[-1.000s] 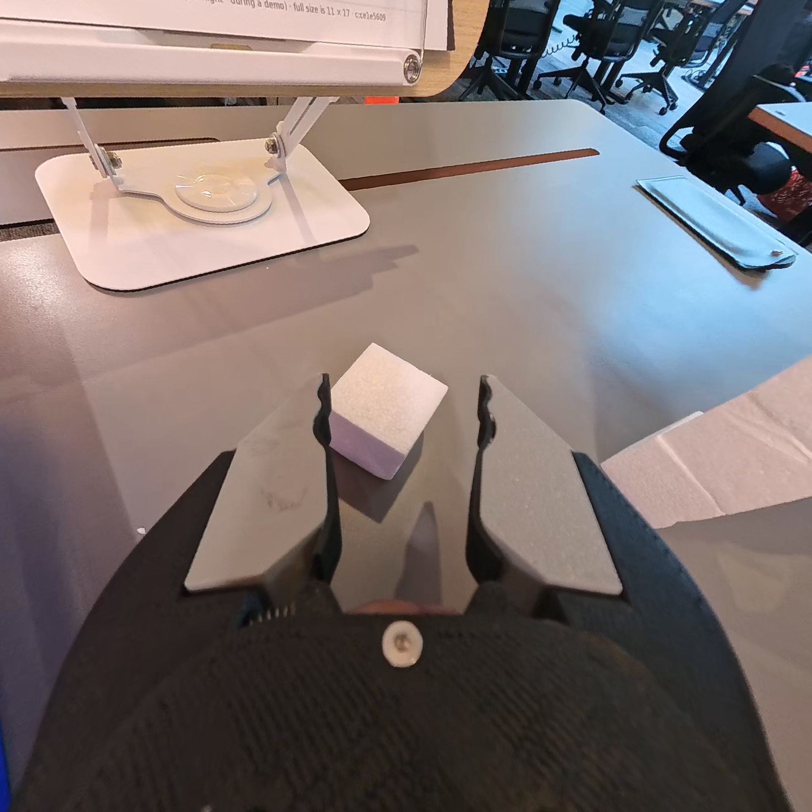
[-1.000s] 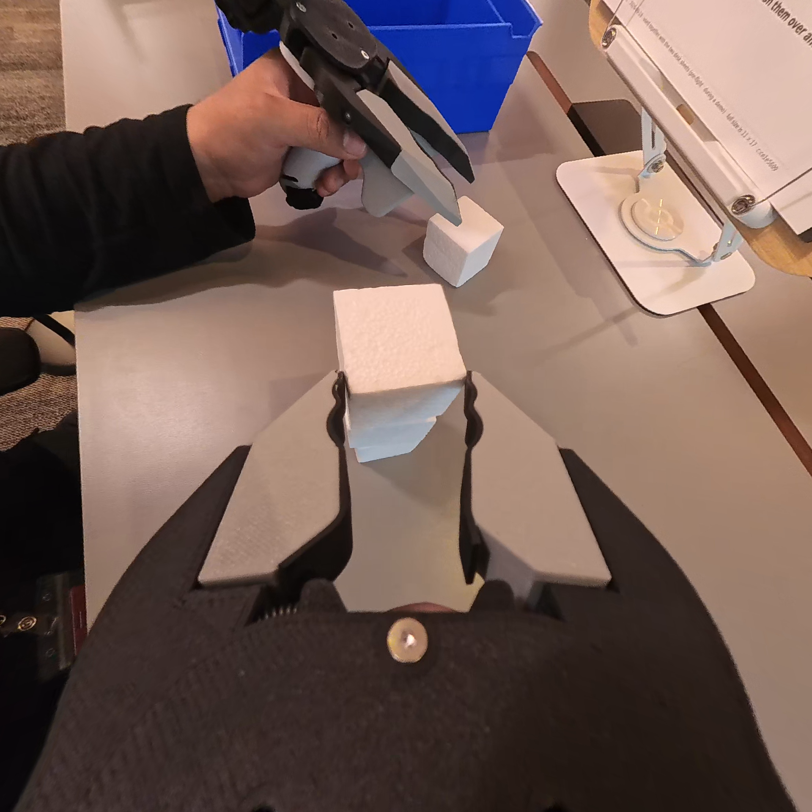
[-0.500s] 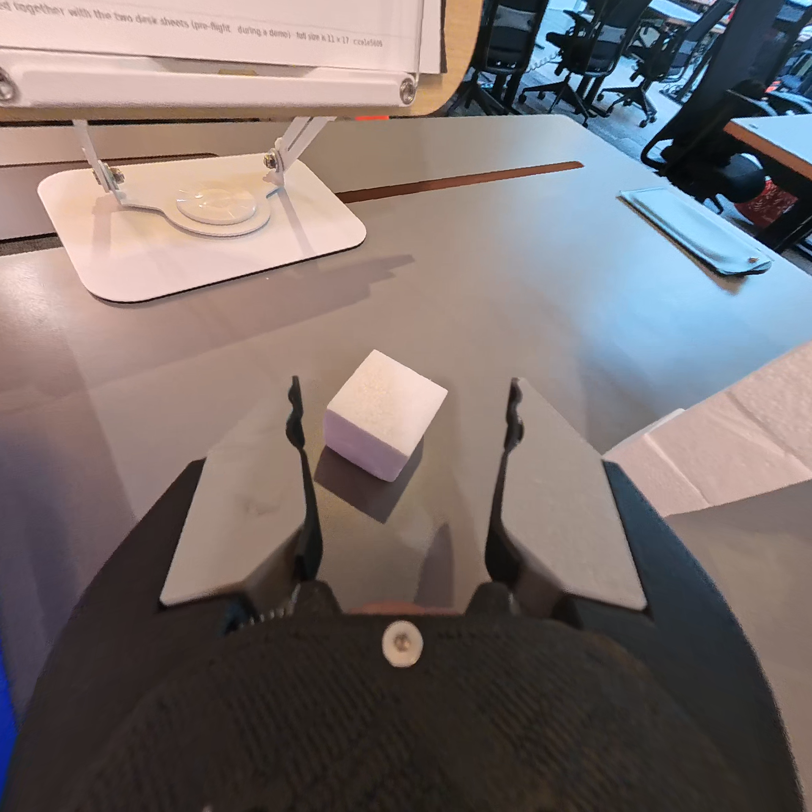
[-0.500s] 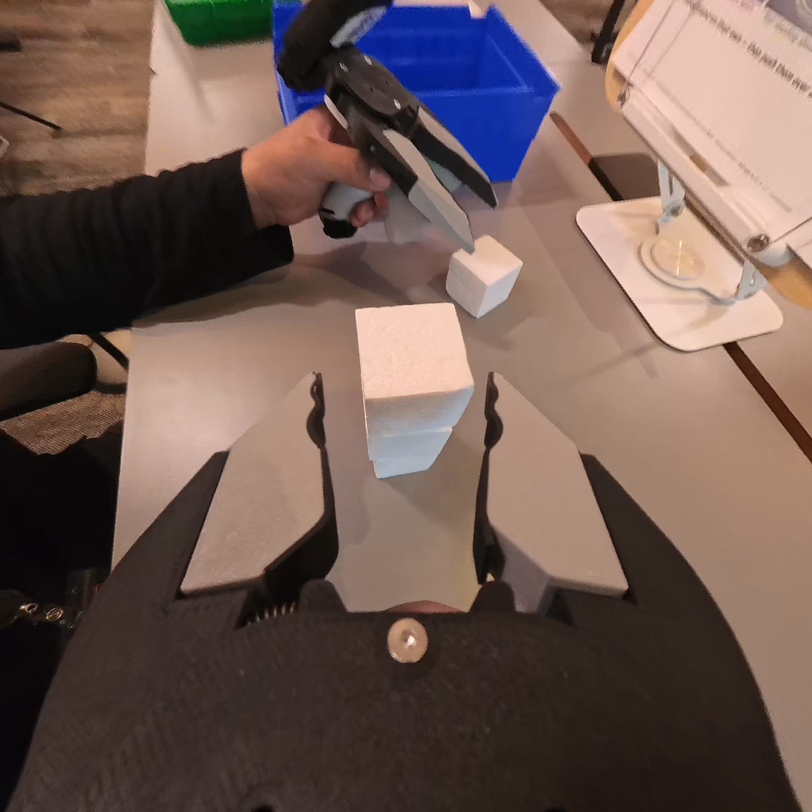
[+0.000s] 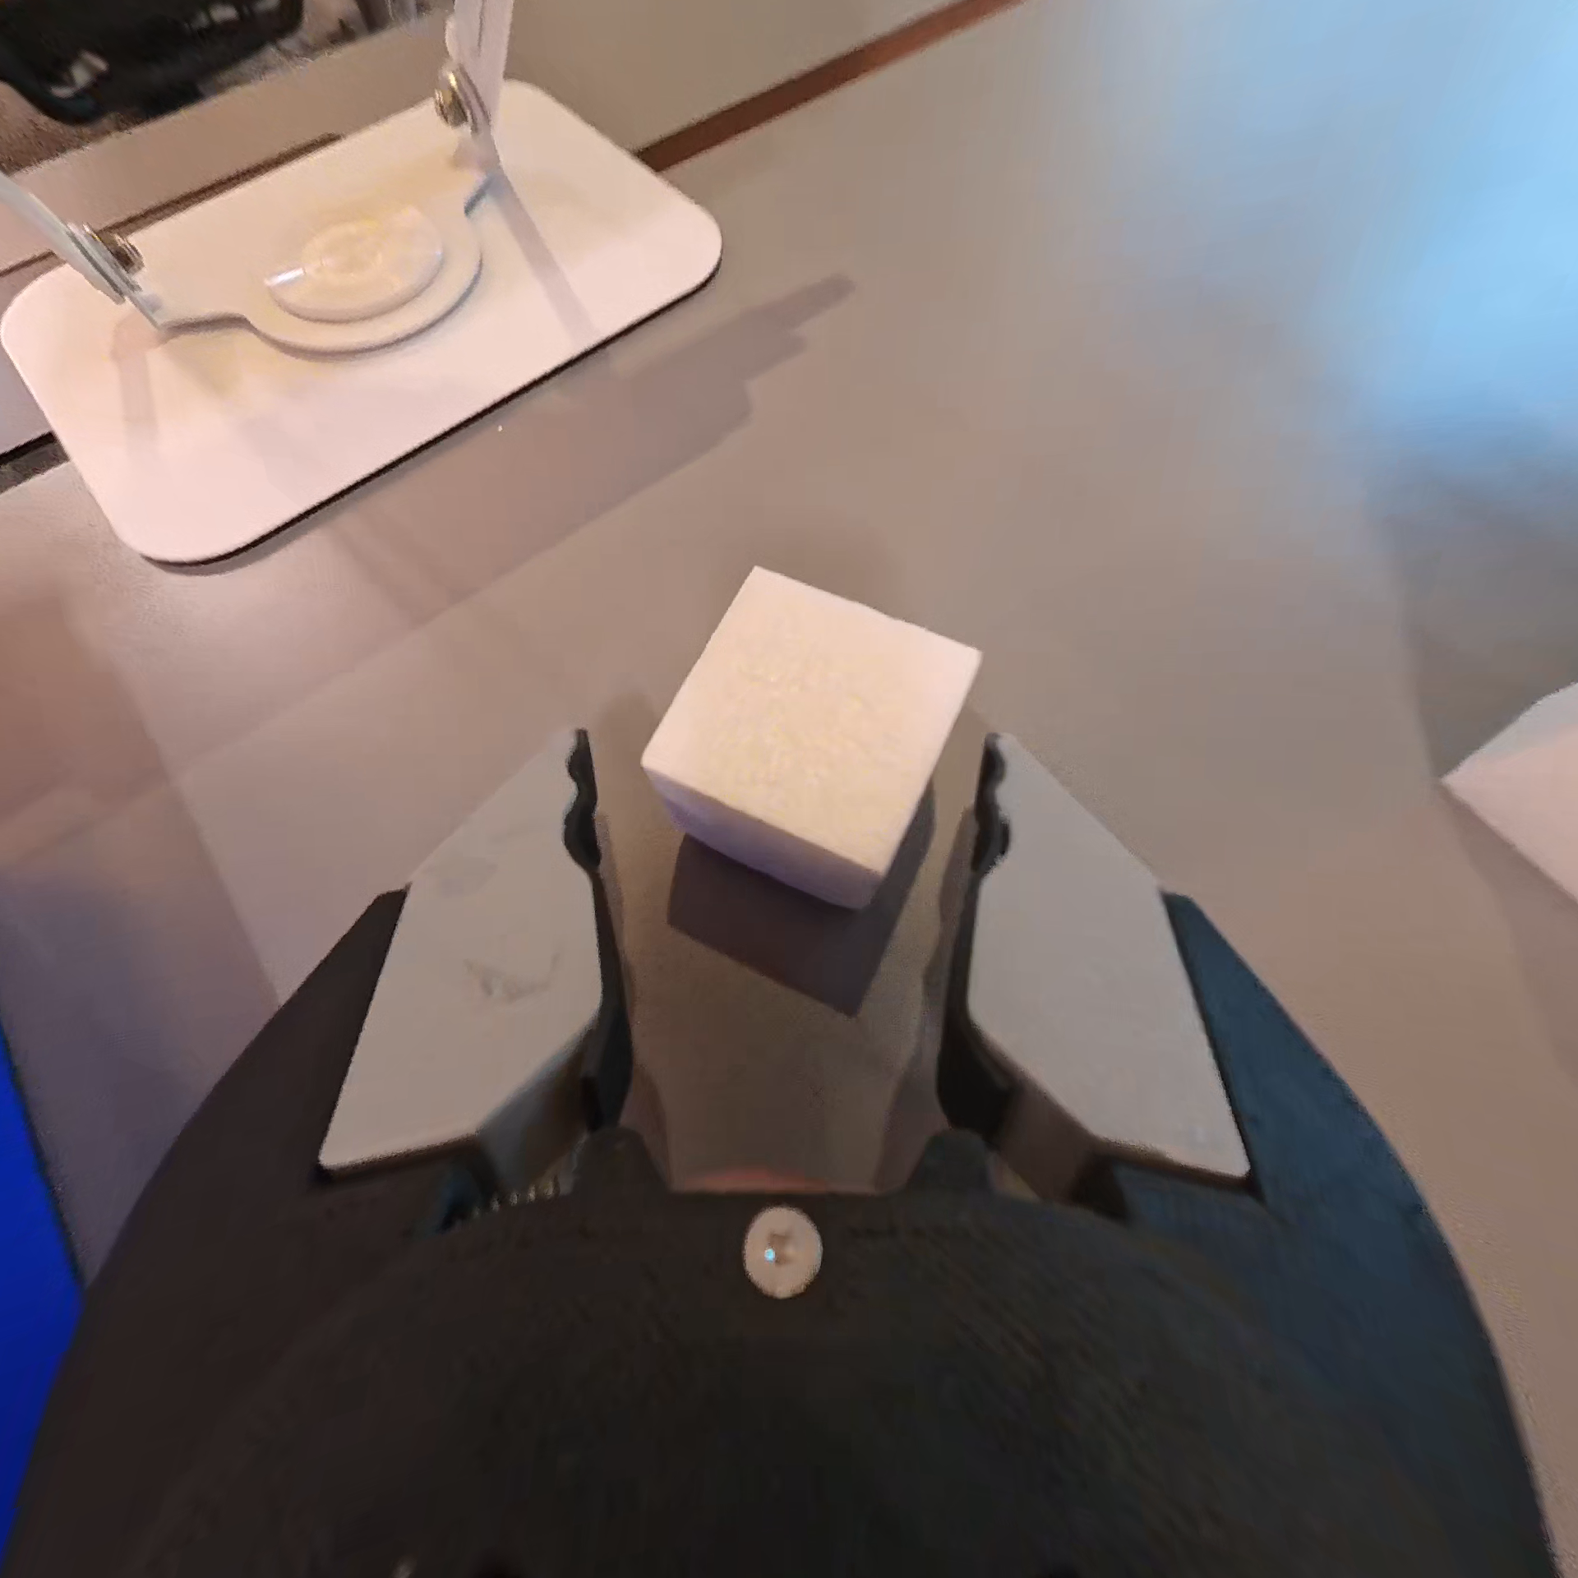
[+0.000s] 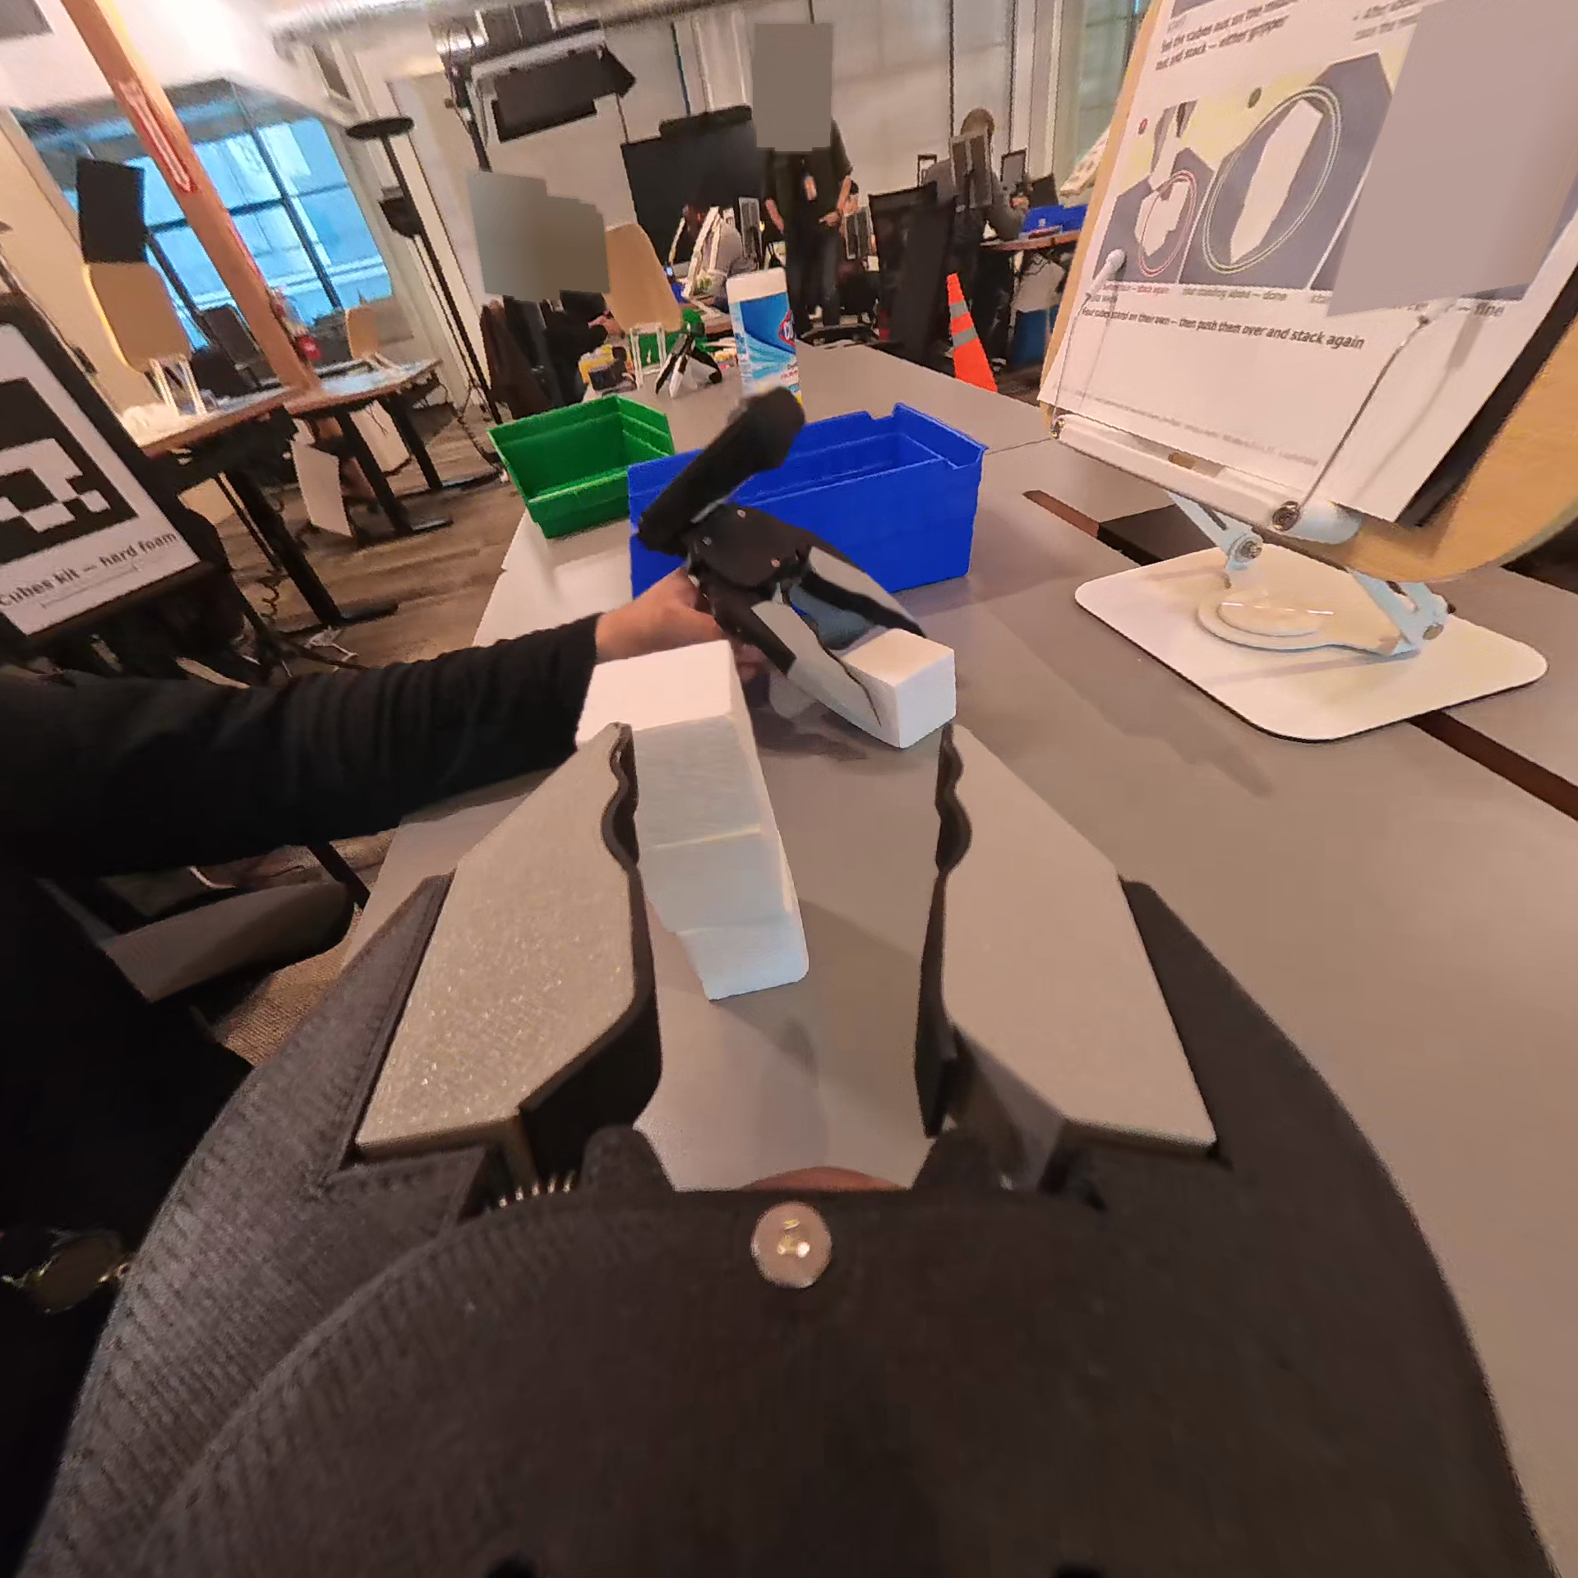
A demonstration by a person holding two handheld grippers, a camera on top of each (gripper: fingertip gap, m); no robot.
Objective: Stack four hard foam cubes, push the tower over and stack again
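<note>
A loose white foam cube (image 5: 811, 734) sits on the grey table (image 5: 1153, 427). My left gripper (image 5: 786, 768) is open, with a fingertip on each side of the cube and a gap on both sides. The right wrist view shows the same left gripper (image 6: 854, 675) low over that cube (image 6: 909, 683). A slightly uneven stack of three white foam cubes (image 6: 717, 854) stands between the fingers of my right gripper (image 6: 786, 768), close to its left finger. The right gripper is open and holds nothing. An edge of the stack (image 5: 1520, 794) shows at the right of the left wrist view.
A white document stand base (image 6: 1306, 649) sits at the right, also in the left wrist view (image 5: 341, 299). A blue bin (image 6: 854, 504) and a green bin (image 6: 581, 461) stand behind the cubes. A person's black sleeve (image 6: 299, 751) reaches in from the left.
The left gripper opened wider and moved forward and down around the loose cube. The right gripper let go of the stack's top cube, opened, pulled back and tilted up.
</note>
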